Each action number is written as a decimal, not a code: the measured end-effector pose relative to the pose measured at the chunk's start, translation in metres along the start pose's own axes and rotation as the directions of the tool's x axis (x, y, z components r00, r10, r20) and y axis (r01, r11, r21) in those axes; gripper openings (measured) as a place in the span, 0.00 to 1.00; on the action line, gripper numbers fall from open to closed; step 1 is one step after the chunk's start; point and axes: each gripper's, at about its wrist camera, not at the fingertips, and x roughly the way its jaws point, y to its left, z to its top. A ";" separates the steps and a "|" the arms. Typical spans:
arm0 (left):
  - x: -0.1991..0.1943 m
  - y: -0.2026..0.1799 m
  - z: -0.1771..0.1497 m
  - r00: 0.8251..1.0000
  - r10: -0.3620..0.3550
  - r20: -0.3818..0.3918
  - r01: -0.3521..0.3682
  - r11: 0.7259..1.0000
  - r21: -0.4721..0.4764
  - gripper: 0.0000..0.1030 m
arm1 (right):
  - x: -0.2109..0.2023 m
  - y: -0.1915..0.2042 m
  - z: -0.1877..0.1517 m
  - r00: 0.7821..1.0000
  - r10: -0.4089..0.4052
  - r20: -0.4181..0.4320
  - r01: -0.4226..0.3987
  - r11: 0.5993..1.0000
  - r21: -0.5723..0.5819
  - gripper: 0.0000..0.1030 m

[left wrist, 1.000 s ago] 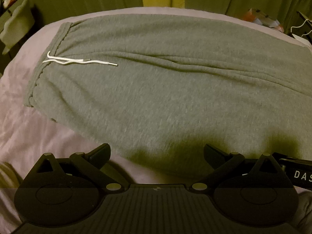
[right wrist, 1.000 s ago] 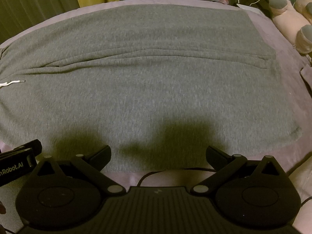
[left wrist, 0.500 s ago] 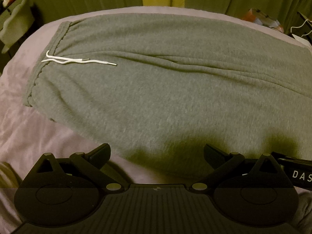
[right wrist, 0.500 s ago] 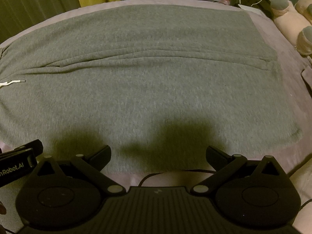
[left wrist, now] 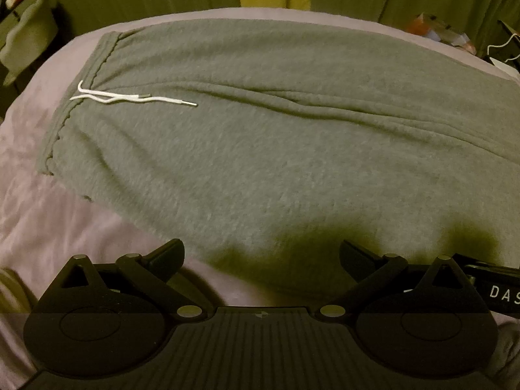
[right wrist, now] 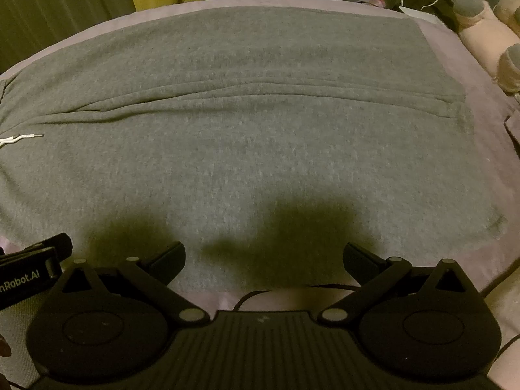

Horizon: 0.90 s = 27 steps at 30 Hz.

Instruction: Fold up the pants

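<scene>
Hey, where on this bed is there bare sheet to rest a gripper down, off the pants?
Bare sheet lies left of the waistband and along the pants' near edge. A narrower strip runs past the leg hems on the right, but stuffed toys crowd its far end. The pants cover the middle.
</scene>
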 end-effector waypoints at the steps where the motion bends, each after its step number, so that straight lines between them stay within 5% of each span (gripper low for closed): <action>1: 0.001 0.001 0.000 1.000 0.000 -0.001 0.000 1.000 -0.001 1.00 | 0.001 0.000 0.000 1.000 0.002 -0.001 -0.002 1.000 -0.001 1.00; 22: 0.006 0.009 0.001 1.000 0.000 0.011 0.000 1.000 -0.025 1.00 | 0.004 0.006 0.000 1.000 -0.001 0.009 0.001 1.000 -0.028 1.00; 27: 0.005 0.006 0.002 0.998 0.049 0.037 -0.049 0.999 0.023 1.00 | 0.002 0.012 0.004 1.000 -0.010 0.026 0.011 0.998 -0.063 1.00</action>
